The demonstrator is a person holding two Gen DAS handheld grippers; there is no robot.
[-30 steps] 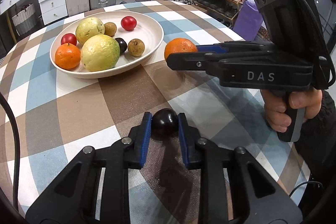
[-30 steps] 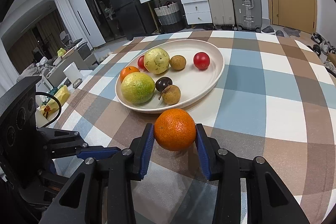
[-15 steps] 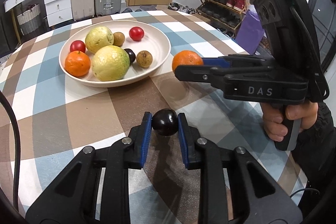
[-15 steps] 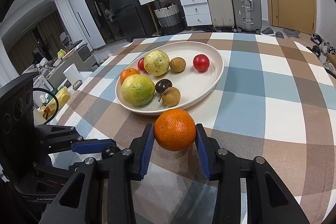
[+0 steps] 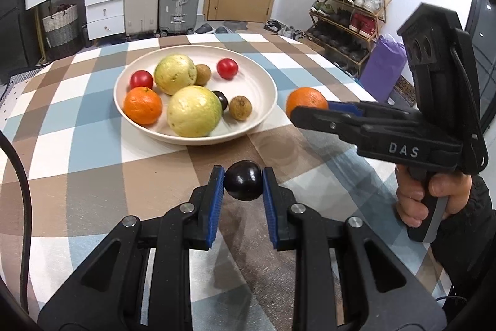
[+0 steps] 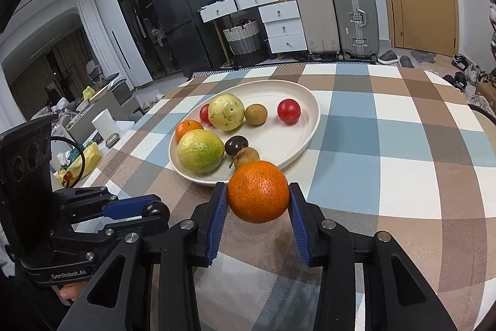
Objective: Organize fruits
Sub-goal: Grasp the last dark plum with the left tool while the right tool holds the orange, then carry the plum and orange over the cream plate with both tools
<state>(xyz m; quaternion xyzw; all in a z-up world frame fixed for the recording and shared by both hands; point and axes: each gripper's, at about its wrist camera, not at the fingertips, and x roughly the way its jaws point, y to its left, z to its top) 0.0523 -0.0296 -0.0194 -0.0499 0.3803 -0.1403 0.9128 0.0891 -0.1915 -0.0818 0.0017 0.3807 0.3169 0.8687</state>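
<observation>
My left gripper [image 5: 243,186] clasped a dark plum [image 5: 243,180] above the tabletop [image 5: 93,176]; my right gripper [image 6: 258,208] pinched an orange [image 6: 259,191] just short of the plate [image 6: 307,132]. Seven fruits already lay on that plate, so these two seemed the last. Both grippers were held level, pointing toward it.

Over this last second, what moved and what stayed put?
Both grippers rose off the table with fruit gripped: the left gripper lifted the dark plum, the right gripper raised the orange nearer the plate. Neither grip changed; the plated fruit stayed put.
</observation>
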